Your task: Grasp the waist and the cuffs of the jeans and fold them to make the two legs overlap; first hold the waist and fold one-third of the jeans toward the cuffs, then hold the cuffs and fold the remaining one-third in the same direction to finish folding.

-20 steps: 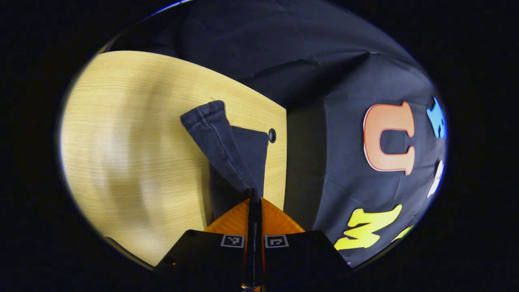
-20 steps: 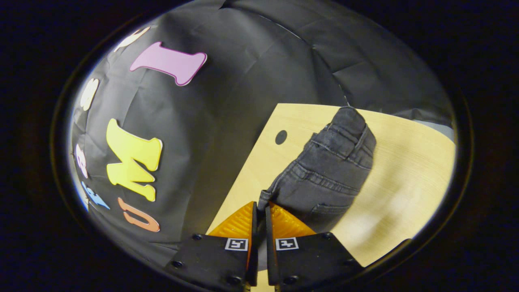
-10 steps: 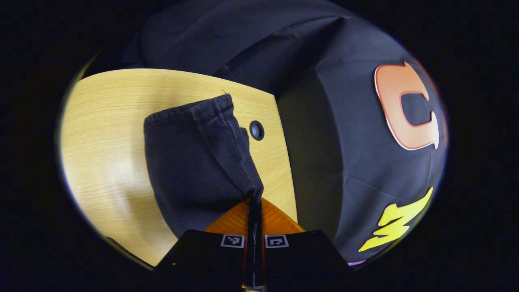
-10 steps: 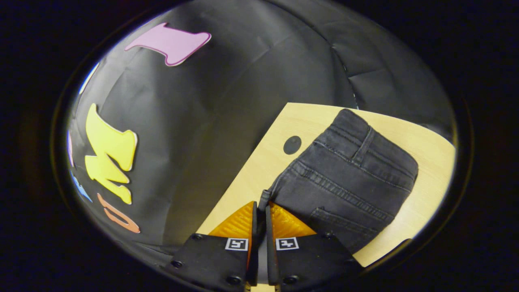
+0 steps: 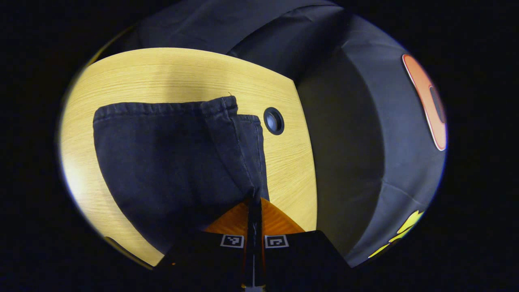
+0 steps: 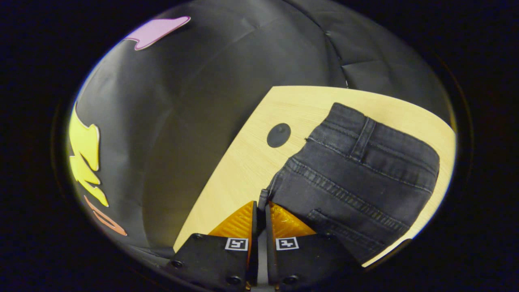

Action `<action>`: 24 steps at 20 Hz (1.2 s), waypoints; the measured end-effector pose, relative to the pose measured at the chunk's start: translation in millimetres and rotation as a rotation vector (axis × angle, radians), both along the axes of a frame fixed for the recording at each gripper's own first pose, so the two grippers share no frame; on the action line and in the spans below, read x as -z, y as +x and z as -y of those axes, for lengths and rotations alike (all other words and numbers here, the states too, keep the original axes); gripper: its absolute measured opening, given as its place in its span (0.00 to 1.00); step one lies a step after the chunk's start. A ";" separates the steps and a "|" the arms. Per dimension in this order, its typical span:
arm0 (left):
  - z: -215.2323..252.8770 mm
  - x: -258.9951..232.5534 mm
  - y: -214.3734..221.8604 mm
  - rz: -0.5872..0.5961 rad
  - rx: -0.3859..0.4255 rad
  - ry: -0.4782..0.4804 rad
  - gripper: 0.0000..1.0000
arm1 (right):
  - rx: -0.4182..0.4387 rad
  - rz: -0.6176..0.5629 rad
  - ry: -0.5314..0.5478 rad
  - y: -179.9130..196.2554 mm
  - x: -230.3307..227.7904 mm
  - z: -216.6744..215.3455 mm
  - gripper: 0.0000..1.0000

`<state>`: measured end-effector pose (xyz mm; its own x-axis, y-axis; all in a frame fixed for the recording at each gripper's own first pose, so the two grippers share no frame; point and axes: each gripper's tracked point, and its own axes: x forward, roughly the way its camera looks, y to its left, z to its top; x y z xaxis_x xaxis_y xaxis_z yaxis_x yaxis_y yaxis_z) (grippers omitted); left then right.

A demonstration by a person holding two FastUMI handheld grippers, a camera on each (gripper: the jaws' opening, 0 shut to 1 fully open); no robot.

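As I looked along my left claw in the left gripper view:
Left gripper (image 5: 254, 200): my two fingers were pressed together on a corner of the jeans (image 5: 170, 162), pinching the fabric just where the side seam ran down to them.
Cuffs (image 5: 221, 106): the hemmed ends lay at the far side of the cloth, one cuff showing a little past the other, close to the round hole (image 5: 273, 121) in the wooden table (image 5: 174, 73).
Where the jeans were: spread dark and flat over the table, near its right edge in this view.

Right gripper view:
Right gripper (image 6: 260, 205): my fingers were closed on the waist corner of the jeans (image 6: 357, 170), a bit of cloth standing up between them.
Waistband (image 6: 381, 140): it lay across the table (image 6: 251, 162) with a belt loop (image 6: 362, 140) upright on it and a pocket seam below.

Handling, as I judged it:
Weight and feel: the denim seemed soft but thick, heavy for cloth, and not slippery or fragile.
Risk: held by one corner only, it would likely sag and twist.
Where to hold: the stitched waistband and the hemmed cuffs looked firmest, so I reckoned corner grips on those doubled edges were best.
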<state>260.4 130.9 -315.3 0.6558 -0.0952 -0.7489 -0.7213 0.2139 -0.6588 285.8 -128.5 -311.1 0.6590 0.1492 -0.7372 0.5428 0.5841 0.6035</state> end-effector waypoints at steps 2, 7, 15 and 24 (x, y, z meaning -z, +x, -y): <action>1.5 0.0 -3.6 -0.006 0.020 0.026 0.05 | -0.007 -0.015 -0.017 1.4 6.7 -1.5 0.10; 8.3 -17.1 -17.0 0.030 0.087 0.096 0.05 | -0.020 -0.020 -0.026 -1.4 7.8 -8.0 0.10; 23.8 -94.5 -30.3 0.159 0.289 0.411 0.99 | -0.166 0.097 -0.118 5.8 -15.3 -29.5 0.92; 37.2 -254.5 -68.9 0.493 0.453 0.865 0.99 | -0.064 0.147 -0.477 -26.9 -46.6 74.3 0.98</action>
<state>191.5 93.7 -60.8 0.9388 0.0282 -0.3433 -0.1568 0.9224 -0.3531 258.9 -202.8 -264.6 0.7615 -0.1385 -0.6333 0.4262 0.8430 0.3282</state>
